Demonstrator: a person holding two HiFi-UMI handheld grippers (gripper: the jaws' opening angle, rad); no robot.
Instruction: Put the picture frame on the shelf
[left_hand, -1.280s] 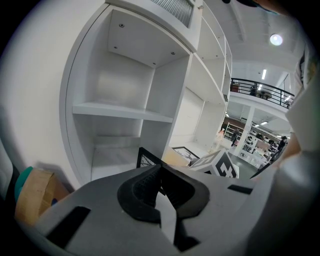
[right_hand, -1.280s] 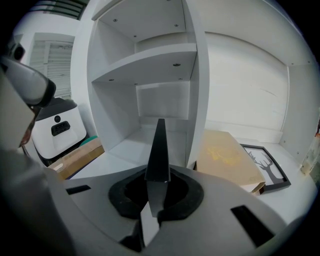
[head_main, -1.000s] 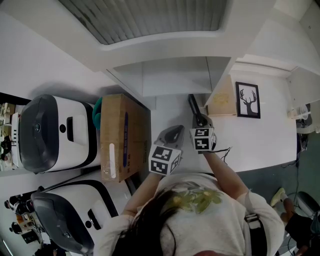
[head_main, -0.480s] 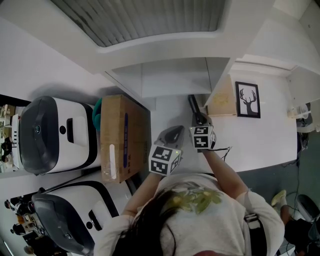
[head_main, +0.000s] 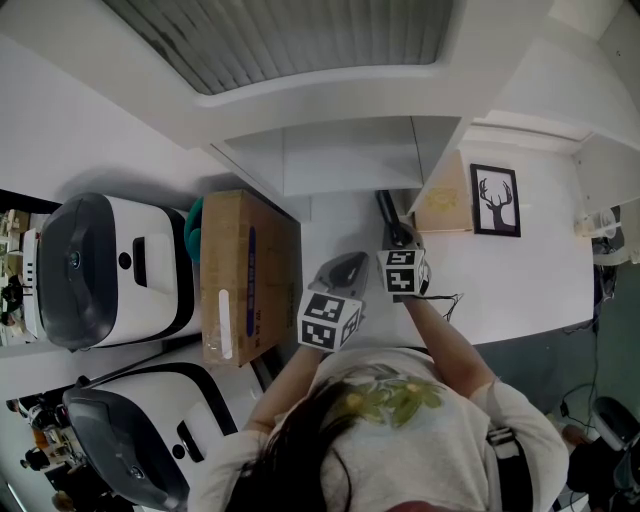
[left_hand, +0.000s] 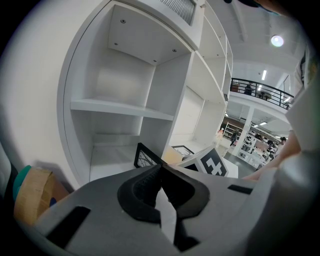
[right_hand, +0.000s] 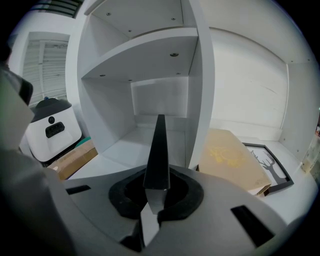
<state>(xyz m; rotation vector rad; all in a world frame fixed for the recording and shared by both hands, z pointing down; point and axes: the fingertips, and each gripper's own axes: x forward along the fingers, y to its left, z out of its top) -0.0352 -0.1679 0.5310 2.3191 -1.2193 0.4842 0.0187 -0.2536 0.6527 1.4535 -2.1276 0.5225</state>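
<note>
Now R gripper (right_hand: 153, 202) pinching picture frame (right_hand: 159, 150) edge-on, aimed toward shelf (right_hand: 145, 52), L gripper (left_hand: 161, 170) jaws together, empty.

A brown cardboard box (head_main: 243, 275) with a strip of blue print lies at the left, its long side running near to far. A teal rounded object (head_main: 193, 228) pokes out just left of its far end. Further left stand two white appliances with dark grey domed lids, one far (head_main: 110, 265) and one near (head_main: 140, 430). At the right, a tan flat packet (head_main: 447, 205) lies against a black-framed print of an antlered deer (head_main: 495, 200). A grey slatted panel (head_main: 290, 35) spans the far side.
</note>
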